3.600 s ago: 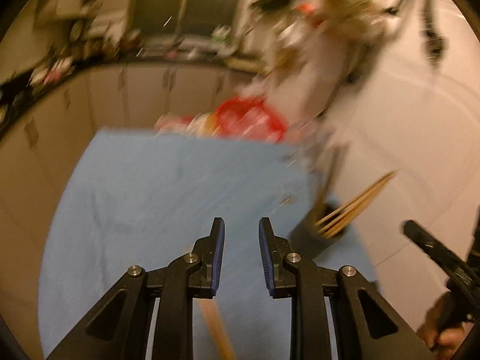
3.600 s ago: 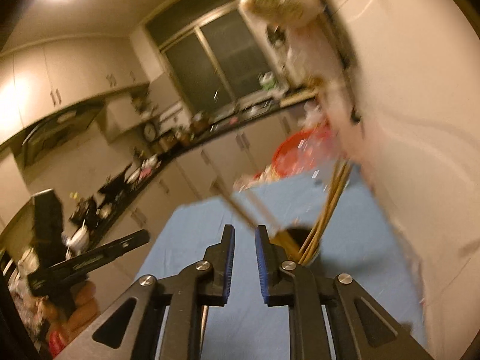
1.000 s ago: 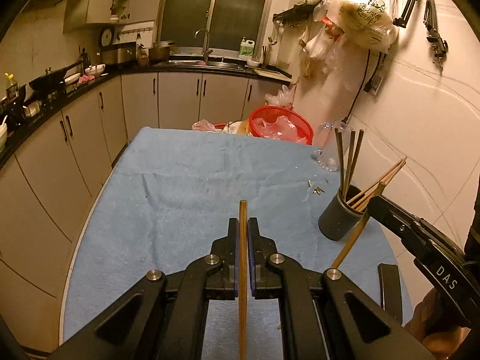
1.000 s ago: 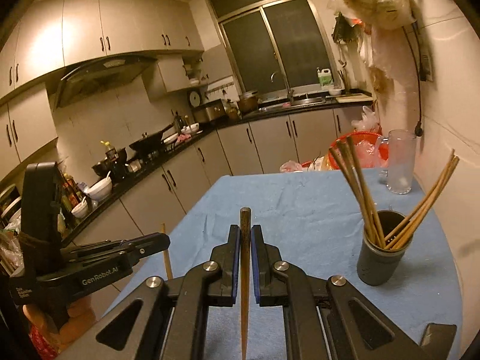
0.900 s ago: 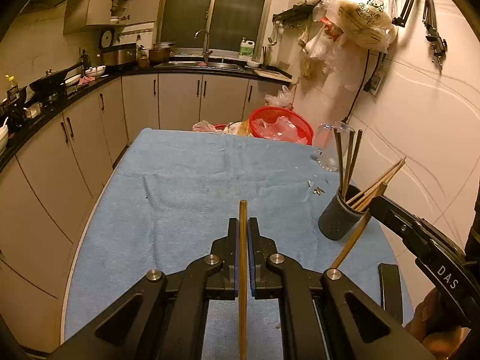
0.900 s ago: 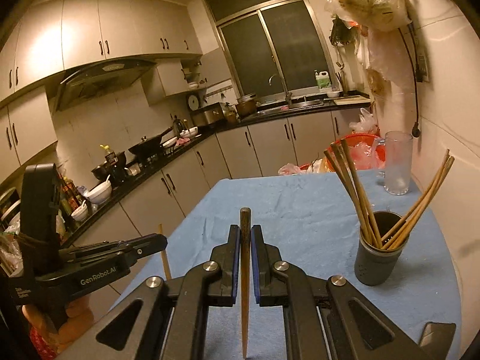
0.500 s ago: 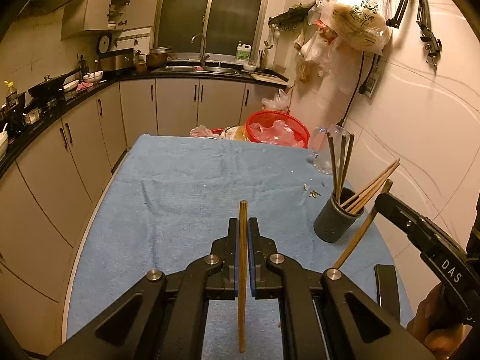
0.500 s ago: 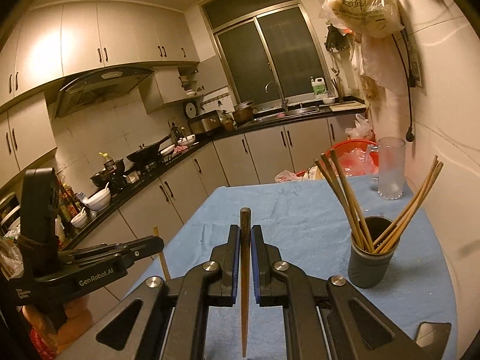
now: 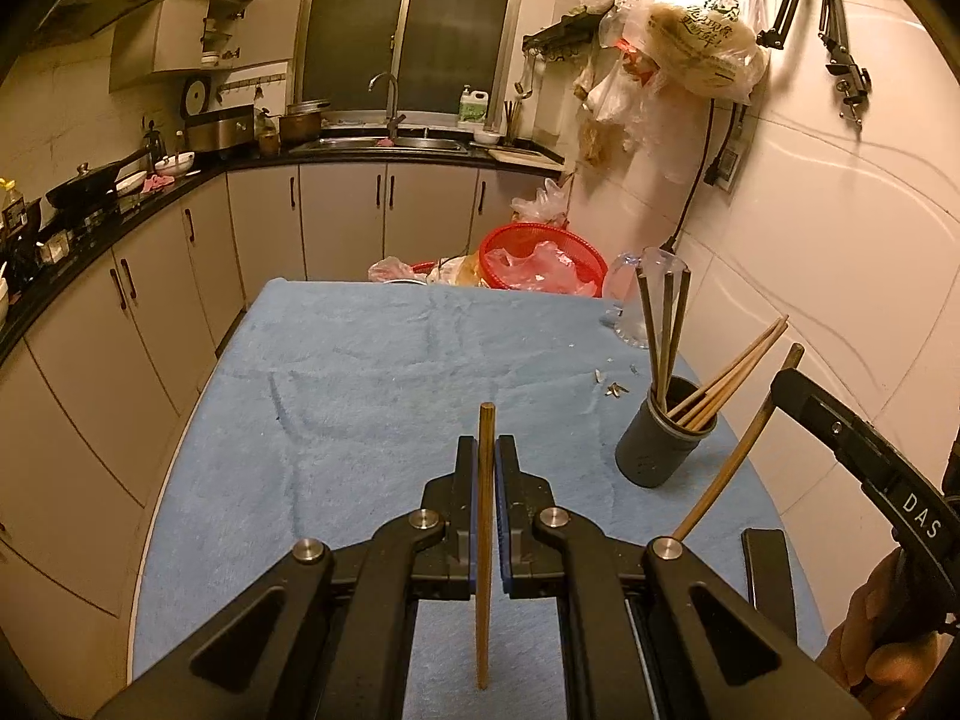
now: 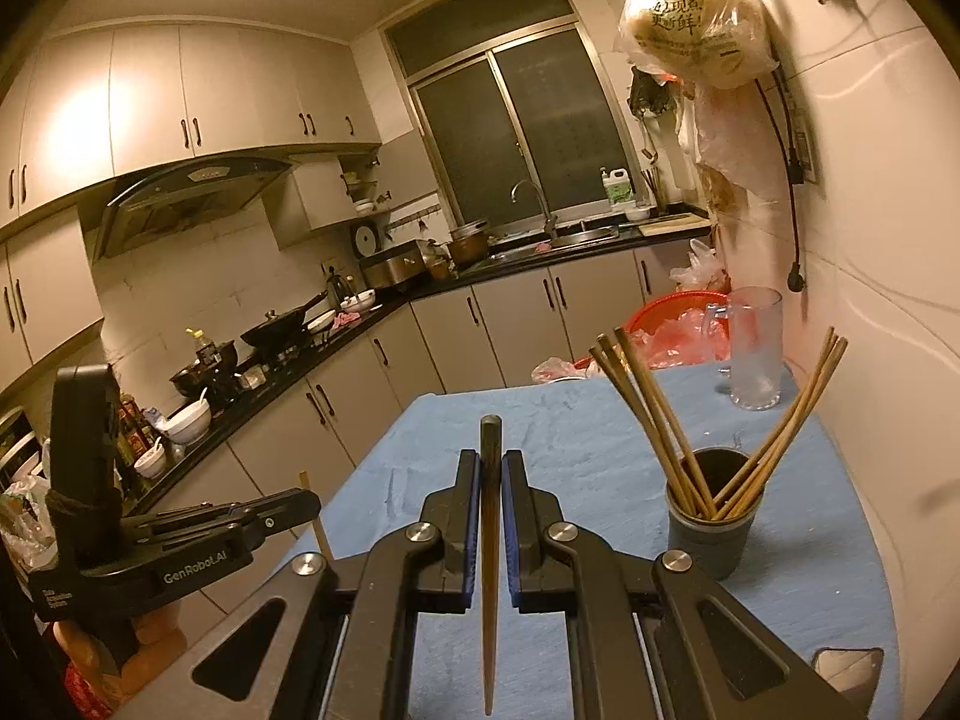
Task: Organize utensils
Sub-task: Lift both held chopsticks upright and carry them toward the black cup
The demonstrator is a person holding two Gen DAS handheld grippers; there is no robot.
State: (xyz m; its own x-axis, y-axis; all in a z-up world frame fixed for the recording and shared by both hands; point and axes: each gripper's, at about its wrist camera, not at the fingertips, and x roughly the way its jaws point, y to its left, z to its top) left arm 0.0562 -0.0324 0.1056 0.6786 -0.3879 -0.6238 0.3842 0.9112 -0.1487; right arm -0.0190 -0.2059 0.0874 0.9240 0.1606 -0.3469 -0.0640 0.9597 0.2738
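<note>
My left gripper (image 9: 486, 450) is shut on a light wooden chopstick (image 9: 483, 546) that stands upright between its pads, above the near end of the blue towel (image 9: 372, 384). My right gripper (image 10: 491, 462) is shut on a darker chopstick (image 10: 489, 570), also upright. A dark grey holder cup (image 9: 659, 438) with several chopsticks fanned out stands at the right of the towel; in the right wrist view the cup (image 10: 714, 531) is ahead and to the right of the jaws. The right gripper's body (image 9: 864, 468) and its chopstick (image 9: 738, 450) show beside the cup in the left wrist view.
A clear glass mug (image 10: 755, 354) and a red basket (image 9: 543, 255) holding a plastic bag sit at the table's far end. The tiled wall (image 9: 840, 240) runs close along the right. Small scraps (image 9: 612, 387) lie near the cup. Kitchen cabinets (image 9: 150, 300) stand left.
Both grips have stayed the same. The right gripper has drawn back and slightly up, so the cup sits a little farther and lower in its view. The left gripper has barely shifted.
</note>
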